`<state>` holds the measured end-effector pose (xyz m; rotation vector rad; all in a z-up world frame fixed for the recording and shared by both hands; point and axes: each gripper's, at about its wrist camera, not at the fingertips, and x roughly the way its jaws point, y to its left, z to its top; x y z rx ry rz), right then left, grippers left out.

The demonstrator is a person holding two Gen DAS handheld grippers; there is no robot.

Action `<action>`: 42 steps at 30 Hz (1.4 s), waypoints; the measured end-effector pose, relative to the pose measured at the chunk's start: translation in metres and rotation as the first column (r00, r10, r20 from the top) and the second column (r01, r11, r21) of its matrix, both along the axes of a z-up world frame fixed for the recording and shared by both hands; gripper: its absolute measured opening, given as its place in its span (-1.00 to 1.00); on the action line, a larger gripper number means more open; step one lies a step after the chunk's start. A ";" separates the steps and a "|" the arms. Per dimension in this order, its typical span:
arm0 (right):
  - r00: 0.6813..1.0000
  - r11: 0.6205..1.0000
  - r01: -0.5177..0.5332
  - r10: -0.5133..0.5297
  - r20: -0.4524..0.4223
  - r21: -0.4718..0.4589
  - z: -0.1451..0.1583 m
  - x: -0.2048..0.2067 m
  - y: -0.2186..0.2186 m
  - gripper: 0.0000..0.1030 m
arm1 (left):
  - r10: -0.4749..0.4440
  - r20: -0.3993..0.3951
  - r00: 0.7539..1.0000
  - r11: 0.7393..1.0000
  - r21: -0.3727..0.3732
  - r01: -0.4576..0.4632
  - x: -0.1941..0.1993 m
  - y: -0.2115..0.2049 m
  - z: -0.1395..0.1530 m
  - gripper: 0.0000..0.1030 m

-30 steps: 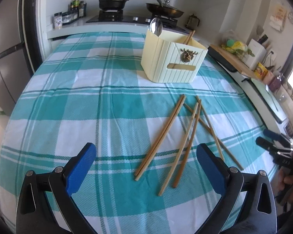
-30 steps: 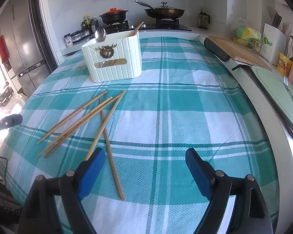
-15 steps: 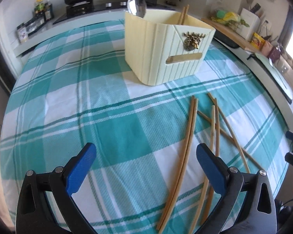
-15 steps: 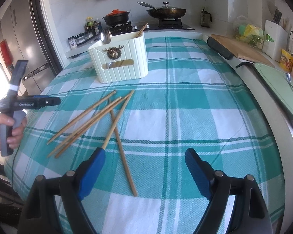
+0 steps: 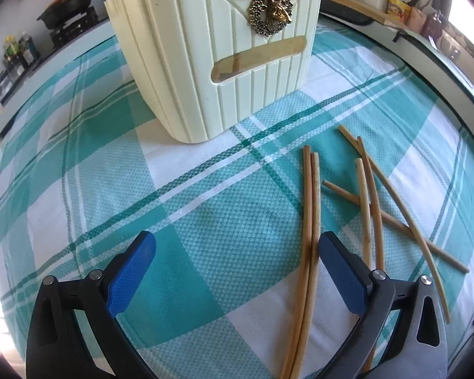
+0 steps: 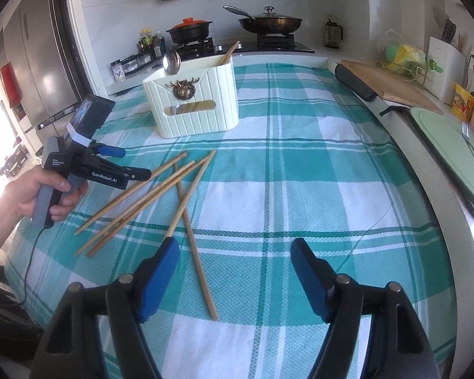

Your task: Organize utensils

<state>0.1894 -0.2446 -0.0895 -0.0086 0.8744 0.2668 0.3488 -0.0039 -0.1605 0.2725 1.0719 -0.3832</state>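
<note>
Chopsticks point(image 5: 309, 221) lie loose on the desk point(image 5: 205, 214) near the holder point(image 5: 211, 53); both grippers' fingers point(image 5: 132, 268) spread wide, apparently gripping nothing.

Utensil holder point(image 5: 211, 63) blocks ahead; chopsticks point(image 5: 309, 221) right; bare cloth point(image 5: 110, 170) left.

Black hand-held gripper point(image 6: 233, 257), blue pads point(image 6: 159, 279), seemingly silver screws
</note>
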 end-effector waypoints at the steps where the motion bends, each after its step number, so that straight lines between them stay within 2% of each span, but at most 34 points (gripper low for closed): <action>1: 1.000 1.000 0.003 -0.003 -0.006 0.005 -0.001 0.001 -0.001 0.45 | -0.013 -0.010 1.000 0.999 0.045 0.013 0.000 -0.006 -0.006 0.99; 2: 1.000 1.000 0.005 -0.005 -0.011 0.011 -0.002 0.003 -0.002 0.45 | -0.027 0.024 0.999 0.998 0.049 0.026 -0.003 -0.009 -0.004 0.99; 4: 1.000 1.000 0.007 -0.006 -0.012 0.019 -0.002 0.003 -0.003 0.45 | -0.037 0.035 0.999 0.997 0.070 0.035 -0.004 -0.011 -0.004 0.99; 5: 1.000 1.000 0.006 -0.006 -0.007 0.019 0.000 0.003 -0.002 0.45 | -0.032 0.025 0.999 0.998 0.051 0.030 -0.004 -0.010 -0.003 0.96; 7: 1.000 1.000 0.003 -0.003 0.001 0.014 0.002 0.002 -0.002 0.45 | -0.052 0.001 0.999 0.998 -0.033 0.052 -0.006 -0.005 0.003 0.96; 9: 1.000 1.000 0.001 -0.001 0.003 0.011 0.002 0.001 -0.001 0.45 | -0.057 0.019 0.998 0.995 -0.085 0.058 -0.008 -0.001 0.012 0.97; 14: 1.000 1.000 -0.005 0.006 -0.020 0.029 -0.004 0.005 0.001 0.45 | 0.007 0.031 0.999 1.000 -0.012 -0.006 0.006 0.008 0.009 0.96; 21: 1.000 1.000 -0.013 0.013 -0.001 0.025 0.002 0.001 0.005 0.45 | -0.022 0.011 1.000 1.000 0.003 0.022 0.008 0.001 0.001 0.96; 23: 1.000 1.000 -0.009 0.009 -0.004 0.027 0.002 0.002 0.003 0.45 | -0.038 0.022 0.999 0.998 0.044 0.037 0.006 -0.006 -0.002 0.96; 25: 1.000 1.000 -0.005 0.005 -0.005 0.027 0.002 0.001 0.003 0.45 | -0.040 0.030 0.999 0.998 0.039 0.038 0.004 -0.007 -0.003 0.96; 27: 1.000 1.000 -0.005 0.006 -0.005 0.027 0.002 0.000 0.002 0.45 | -0.015 0.005 1.000 1.000 0.003 0.015 0.006 -0.004 -0.003 0.85; 28: 1.000 1.000 -0.007 0.007 -0.007 0.025 0.002 0.000 0.002 0.45 | 0.000 -0.008 1.000 1.000 -0.022 0.000 0.006 -0.001 -0.002 0.67; 30: 1.000 1.000 -0.008 0.008 -0.008 0.020 0.001 0.000 0.002 0.45 | 0.031 0.007 0.999 0.999 -0.023 -0.031 0.002 0.000 0.002 0.35; 32: 1.000 1.000 -0.006 0.006 -0.014 0.016 0.000 0.002 0.002 0.45 | 0.046 0.016 0.999 0.998 -0.031 -0.045 -0.002 0.001 0.005 -0.30; 35: 0.999 1.000 -0.016 0.017 -0.033 0.018 -0.003 0.010 0.005 0.45 | 0.080 0.030 0.996 0.996 -0.030 -0.079 -0.010 0.007 0.005 -0.80; 38: 0.995 0.997 -0.058 0.062 -0.079 0.056 -0.010 0.032 0.015 0.45 | 0.150 0.027 0.988 0.988 -0.048 -0.149 -0.019 0.023 0.004 -0.84; 39: 0.991 0.994 -0.078 0.085 -0.100 0.073 -0.014 0.040 0.021 0.36 | 0.175 0.025 0.984 0.984 -0.051 -0.174 -0.023 0.028 0.004 -0.84; 40: 0.987 0.991 -0.098 0.109 -0.120 0.093 -0.018 0.049 0.027 0.22 | 0.201 0.023 0.979 0.978 -0.055 -0.199 -0.027 0.035 0.004 -0.84; 41: 0.982 0.987 -0.114 0.128 -0.138 0.110 -0.023 0.060 0.035 -0.06 | 0.223 0.019 0.975 0.973 -0.060 -0.221 -0.031 0.041 0.004 -0.84; 42: 0.977 0.984 -0.128 0.146 -0.156 0.122 -0.029 0.070 0.043 -0.20 | 0.242 0.014 0.970 0.969 -0.064 -0.241 -0.035 0.046 0.004 -0.84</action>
